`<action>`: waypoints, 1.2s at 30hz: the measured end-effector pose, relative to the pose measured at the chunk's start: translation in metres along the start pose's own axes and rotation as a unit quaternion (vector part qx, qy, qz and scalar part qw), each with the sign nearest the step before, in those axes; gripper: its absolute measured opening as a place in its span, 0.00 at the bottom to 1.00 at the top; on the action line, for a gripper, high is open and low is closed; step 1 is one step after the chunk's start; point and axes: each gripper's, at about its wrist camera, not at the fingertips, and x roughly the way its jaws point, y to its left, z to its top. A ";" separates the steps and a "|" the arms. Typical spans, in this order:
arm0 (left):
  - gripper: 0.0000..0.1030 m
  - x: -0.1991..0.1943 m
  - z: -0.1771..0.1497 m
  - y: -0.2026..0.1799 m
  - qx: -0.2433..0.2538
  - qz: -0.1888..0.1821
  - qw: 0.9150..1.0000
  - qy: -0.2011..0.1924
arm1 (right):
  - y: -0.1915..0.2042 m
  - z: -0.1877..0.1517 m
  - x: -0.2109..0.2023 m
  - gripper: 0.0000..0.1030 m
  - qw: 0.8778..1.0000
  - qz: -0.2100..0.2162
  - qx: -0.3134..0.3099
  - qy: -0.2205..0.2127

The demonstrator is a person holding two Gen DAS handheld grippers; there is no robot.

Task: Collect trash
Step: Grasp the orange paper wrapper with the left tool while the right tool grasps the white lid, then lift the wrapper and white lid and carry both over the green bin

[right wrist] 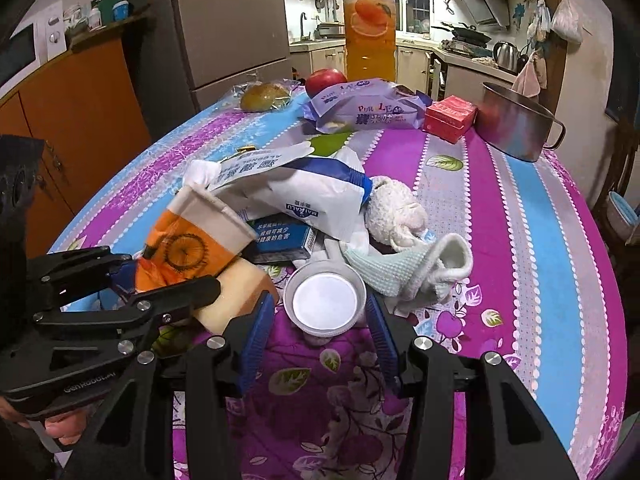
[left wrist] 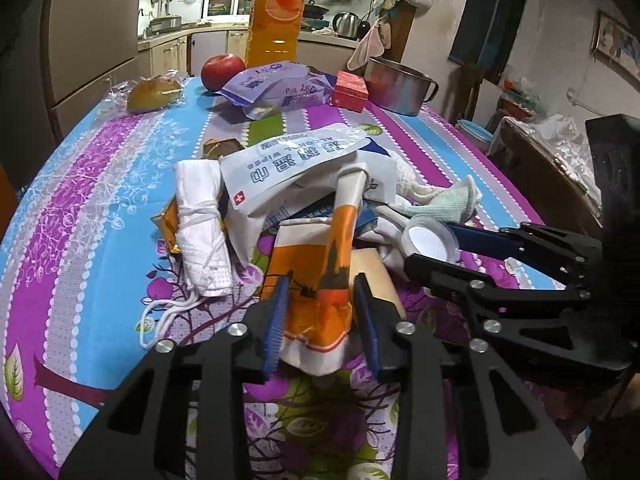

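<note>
Left hand-held gripper [left wrist: 322, 312] pinches the paper cup [left wrist: 316, 276]; only the right view shows right hand-held gripper [right wrist: 320, 322] spread around the lid [right wrist: 325, 304].

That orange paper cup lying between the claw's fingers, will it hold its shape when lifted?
Probably not well. The orange paper cup already looks creased and flattened near its base, so the left claw would likely squash it further. It seems empty, so probably light. Lying on its side, it might roll if nudged.
</note>
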 end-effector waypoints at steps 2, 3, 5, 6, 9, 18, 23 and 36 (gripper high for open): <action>0.24 -0.001 0.000 -0.001 0.002 0.000 1.000 -0.003 | 0.001 -0.002 -0.004 0.41 1.000 0.001 0.000 -0.003; 0.23 -0.002 0.000 -0.002 0.003 0.001 1.000 -0.005 | 0.001 -0.003 -0.007 0.40 1.000 -0.001 0.000 -0.008; 0.23 -0.002 0.000 -0.002 0.001 0.001 1.000 -0.006 | 0.002 -0.005 -0.012 0.40 1.000 -0.001 0.000 -0.015; 0.23 -0.003 -0.001 -0.001 -0.001 0.000 1.000 -0.008 | 0.003 -0.006 -0.016 0.40 1.000 -0.001 0.001 -0.020; 0.21 -0.006 -0.003 -0.001 -0.006 -0.003 1.000 -0.013 | 0.003 -0.011 -0.026 0.40 1.000 -0.001 0.004 -0.030; 0.14 -0.031 -0.009 0.001 -0.010 0.008 0.999 -0.045 | 0.006 -0.029 -0.063 0.40 0.997 -0.001 0.023 -0.074; 0.14 -0.047 -0.012 0.001 -0.015 0.005 0.998 -0.059 | 0.011 -0.038 -0.080 0.40 0.995 0.001 0.029 -0.094; 0.14 -0.091 -0.017 -0.046 0.015 -0.026 0.994 -0.101 | -0.001 -0.056 -0.131 0.40 0.989 -0.017 0.050 -0.137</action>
